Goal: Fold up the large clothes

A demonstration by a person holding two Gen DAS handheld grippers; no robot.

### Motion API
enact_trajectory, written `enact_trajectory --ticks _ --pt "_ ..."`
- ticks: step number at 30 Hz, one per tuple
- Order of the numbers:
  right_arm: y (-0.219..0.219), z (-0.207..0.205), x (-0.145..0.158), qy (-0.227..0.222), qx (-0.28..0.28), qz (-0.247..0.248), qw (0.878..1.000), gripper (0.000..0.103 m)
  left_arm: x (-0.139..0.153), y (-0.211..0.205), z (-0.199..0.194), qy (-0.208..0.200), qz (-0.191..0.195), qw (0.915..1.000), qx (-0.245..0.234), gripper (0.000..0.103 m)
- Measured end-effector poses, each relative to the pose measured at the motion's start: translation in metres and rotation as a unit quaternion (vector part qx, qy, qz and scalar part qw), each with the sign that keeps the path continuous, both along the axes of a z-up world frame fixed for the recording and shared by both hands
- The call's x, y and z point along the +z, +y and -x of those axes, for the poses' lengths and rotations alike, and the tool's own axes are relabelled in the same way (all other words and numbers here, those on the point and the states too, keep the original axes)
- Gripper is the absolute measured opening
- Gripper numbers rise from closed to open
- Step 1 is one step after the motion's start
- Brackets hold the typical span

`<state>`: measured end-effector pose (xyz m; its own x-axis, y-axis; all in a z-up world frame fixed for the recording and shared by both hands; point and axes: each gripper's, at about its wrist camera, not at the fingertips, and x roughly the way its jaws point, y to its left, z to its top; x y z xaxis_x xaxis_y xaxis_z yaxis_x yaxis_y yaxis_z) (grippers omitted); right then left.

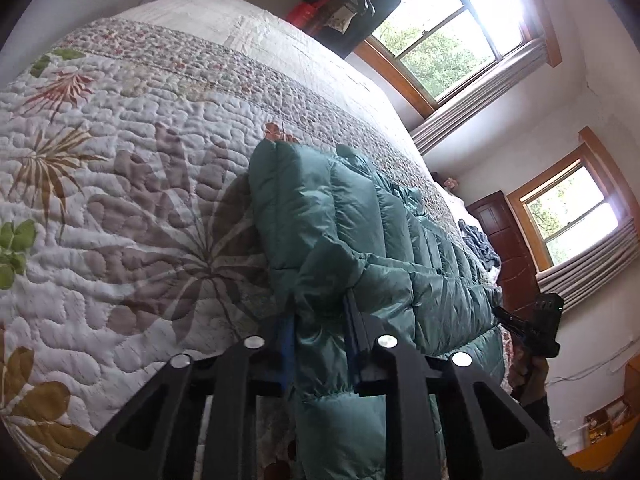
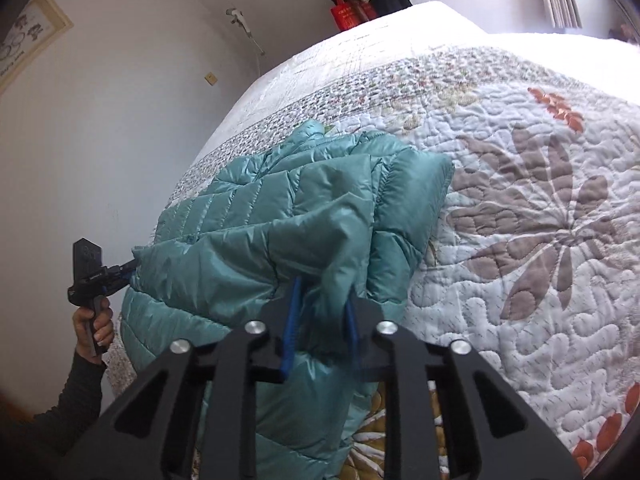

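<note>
**A:** Where is the jacket, and how are you holding it?

**B:** The teal quilted puffer jacket [image 1: 360, 240] lies on the bed, on a floral quilted bedspread [image 1: 120, 200], near the edge closest to you. It is already partly doubled over, with a padded layer lying over the body. Your left gripper [image 1: 320, 320] has its blue-lined fingers [image 1: 286, 336] pinching a bunched fold of the jacket's near edge. Your right gripper [image 2: 322, 300] is doing the same further along: its fingers [image 2: 294, 312] are clamped on a gathered ridge of the shiny fabric.

**A:** Why two grips on the same edge?

**B:** My reading is that a puffy jacket springs back and slides, so holding the edge at two points well apart keeps it straight while you carry it over. Some of the garment hangs below the fingers, off the bed's edge, which suggests you are taking the lower part up for the next fold.

**A:** Can you see each gripper from the other side?

**B:** Yes. In the right wrist view your left hand [image 2: 94, 326] grips the black handle at the jacket's far corner, the fingertips buried in cloth. In the left wrist view the right gripper appears small beyond the jacket, too small to judge.

**A:** Anything else nearby?

**B:** A dark blue garment [image 1: 480, 248] lies further along the bed, clear of the fold.
</note>
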<state>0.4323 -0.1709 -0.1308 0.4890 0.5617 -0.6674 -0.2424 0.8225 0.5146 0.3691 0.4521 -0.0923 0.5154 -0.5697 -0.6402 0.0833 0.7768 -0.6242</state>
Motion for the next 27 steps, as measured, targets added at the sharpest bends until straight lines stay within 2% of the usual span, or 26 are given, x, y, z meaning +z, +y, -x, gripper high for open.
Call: enact_trajectory --ticks 3,7,11,14,21,24,27 --pt "0.001 0.009 0.01 -0.016 -0.003 0.011 1.0 0.01 0.016 -0.003 0.012 -0.031 -0.013 0.9994 0.01 0.007" --pt "0.002 0.018 0.026 -0.037 -0.008 0.025 0.999 0.01 0.047 -0.004 0.032 -0.077 -0.025 0.9965 0.018 0.005" --pt "0.001 0.024 0.051 -0.073 -0.02 0.034 0.997 0.009 0.082 -0.007 0.043 -0.128 -0.028 0.9912 0.02 0.004" --pt "0.001 0.02 0.078 -0.113 -0.031 0.048 0.992 0.007 0.111 -0.01 0.037 -0.16 -0.036 0.9863 0.02 0.003" --pt "0.009 -0.028 0.137 -0.202 -0.08 0.08 0.973 0.006 0.177 -0.015 -0.027 -0.216 -0.054 0.9743 0.035 0.003" --pt "0.014 -0.066 0.143 -0.205 -0.1 0.09 0.969 0.005 0.183 -0.018 -0.067 -0.212 -0.06 0.9742 0.048 0.002" --pt "0.021 -0.105 0.134 -0.191 -0.116 0.107 0.969 0.005 0.169 -0.02 -0.107 -0.189 -0.068 0.9778 0.061 0.002"
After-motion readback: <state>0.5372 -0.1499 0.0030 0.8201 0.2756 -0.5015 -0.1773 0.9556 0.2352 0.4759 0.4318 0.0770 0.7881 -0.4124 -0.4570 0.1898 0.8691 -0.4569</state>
